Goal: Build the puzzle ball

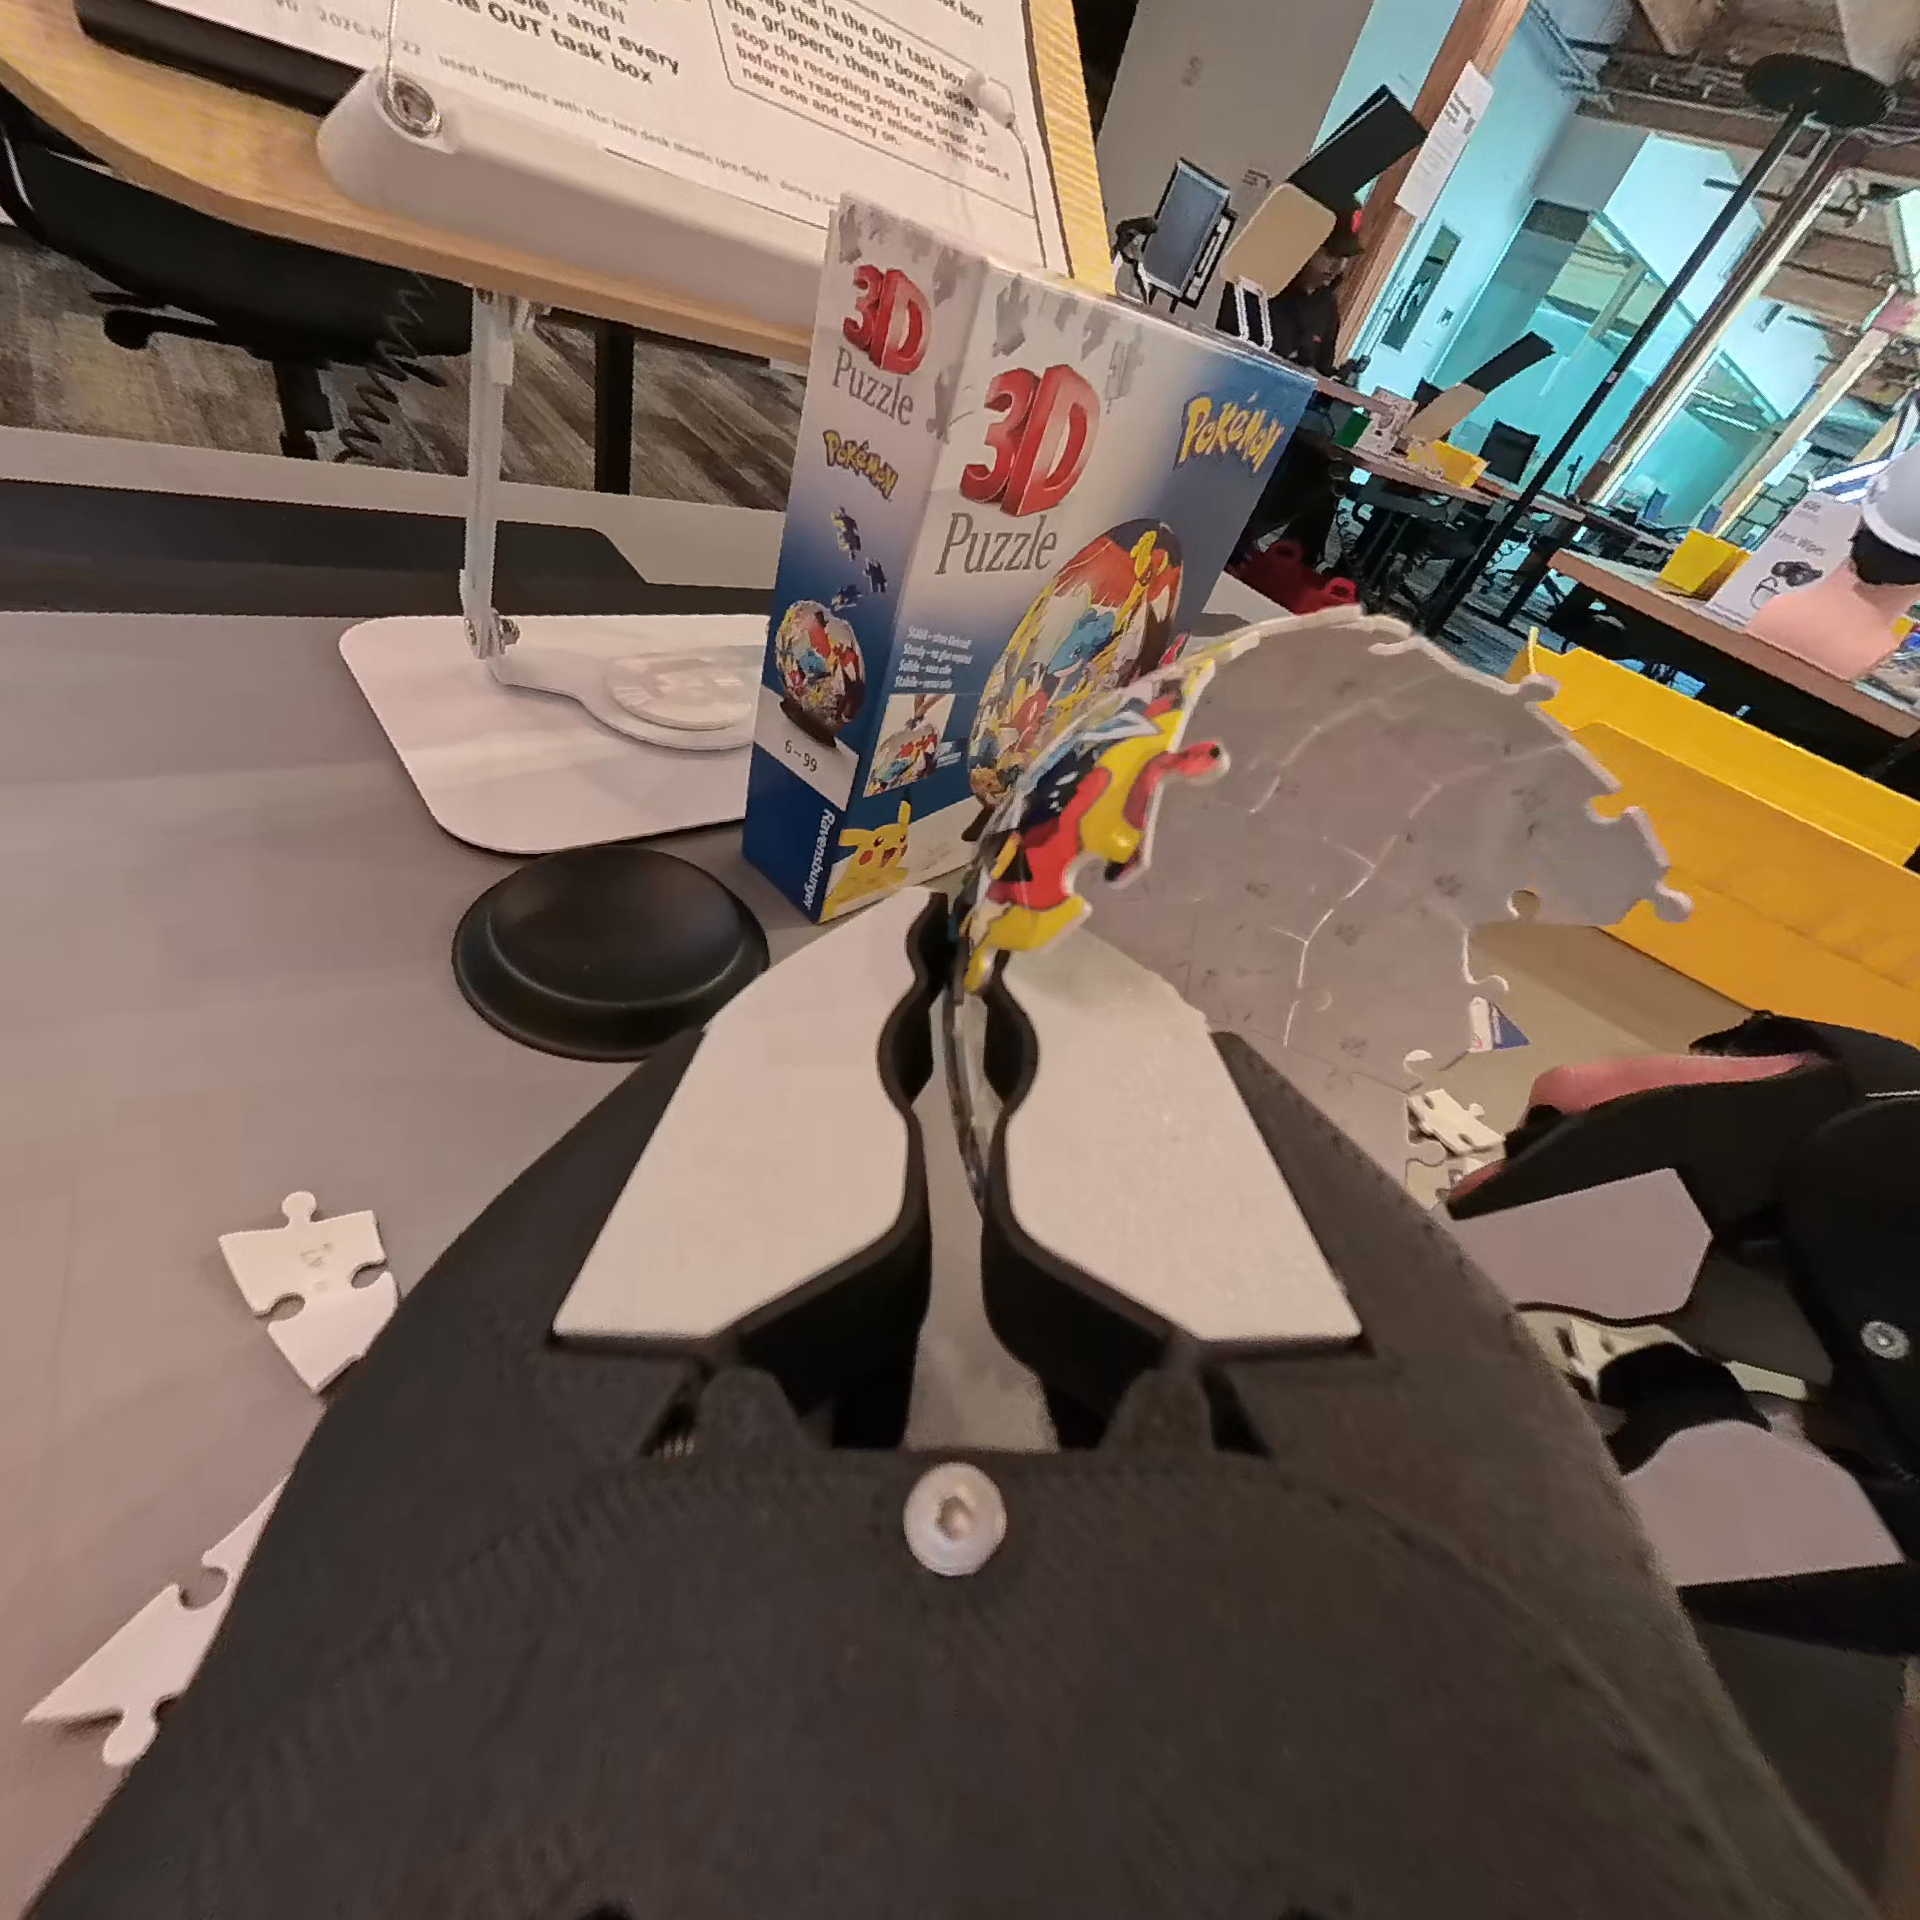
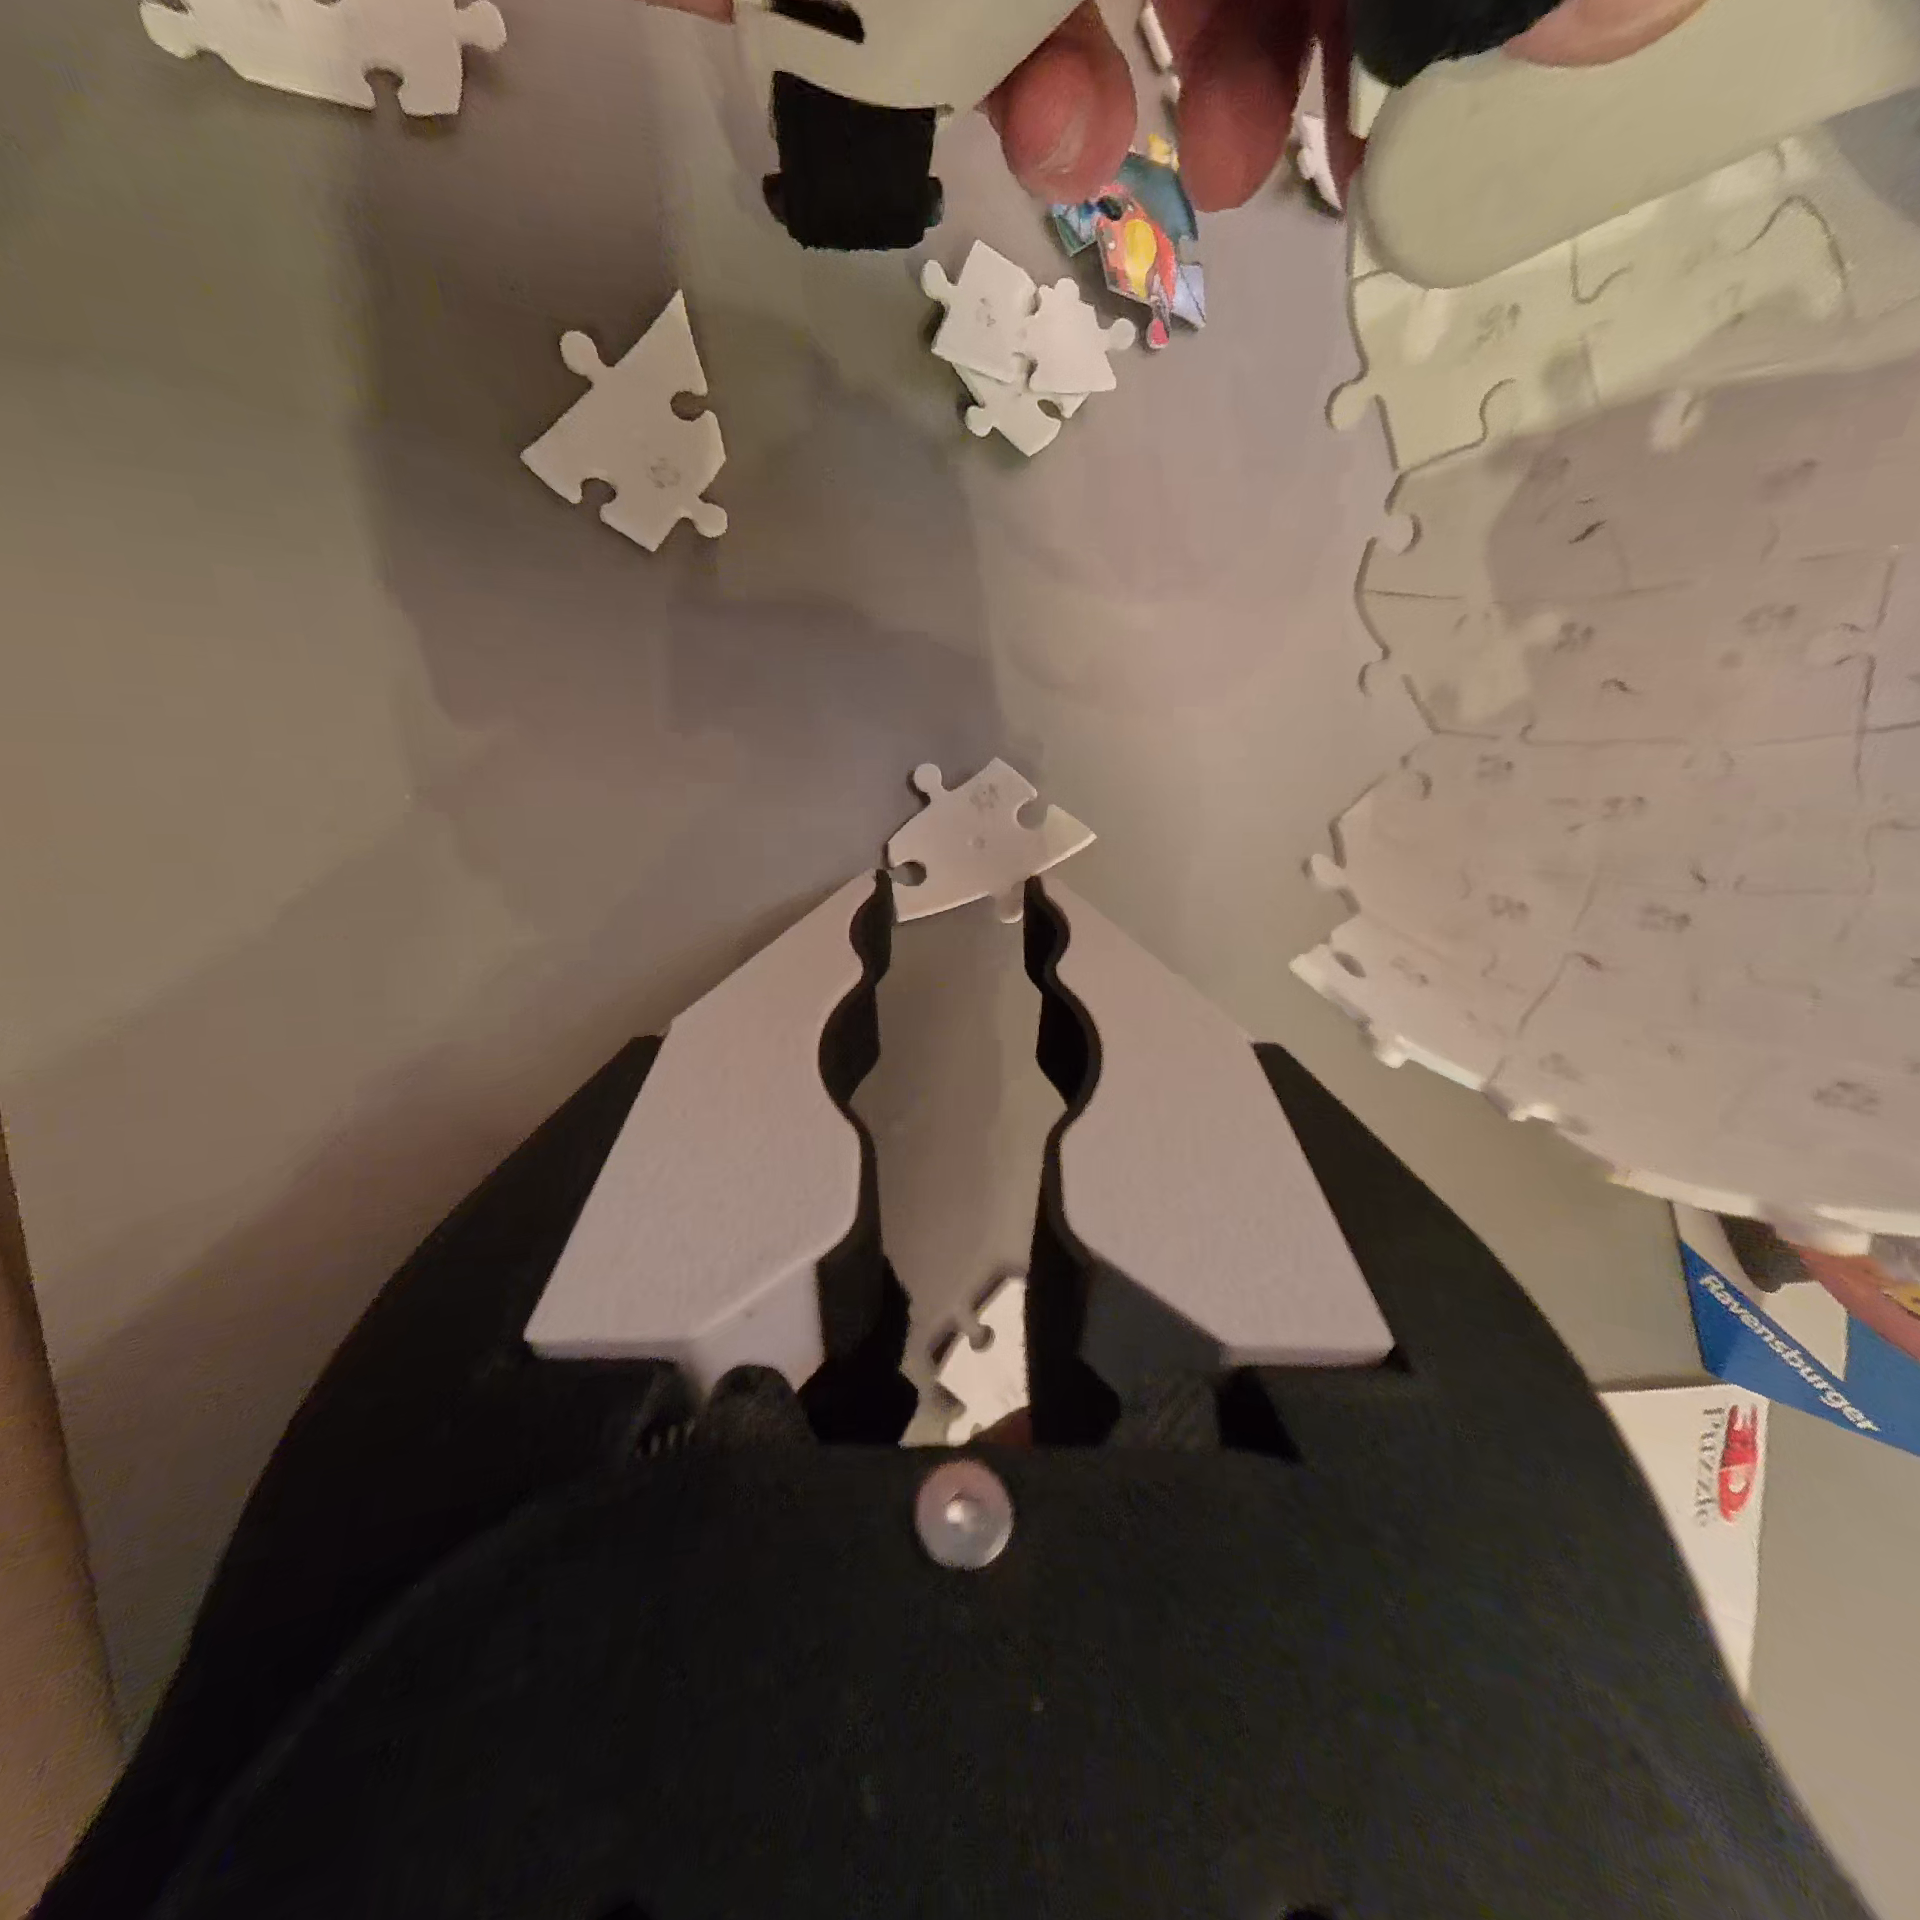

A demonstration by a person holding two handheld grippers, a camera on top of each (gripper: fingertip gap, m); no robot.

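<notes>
The left gripper [image 1: 961, 997] is clamped on the edge of the half-built puzzle shell [image 1: 1351, 831], which curves up and to the right, grey inner face showing. The right gripper [image 2: 956, 904] has a narrow gap, its fingertips pinching a loose white piece [image 2: 977, 842] that lies crosswise between them. The shell [image 2: 1662, 727] stands to the right of that piece; judged next: carry the piece rightward to its open rim. Beyond lie spare pieces [image 2: 1023, 348] on the grey table [image 2: 312, 675]

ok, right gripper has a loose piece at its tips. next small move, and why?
Probably carry the white piece toward the open edge of the curved shell. The right gripper appears to pinch that piece at its fingers, while the left gripper is clamped on the shell's rim, holding it up off the table.
</notes>
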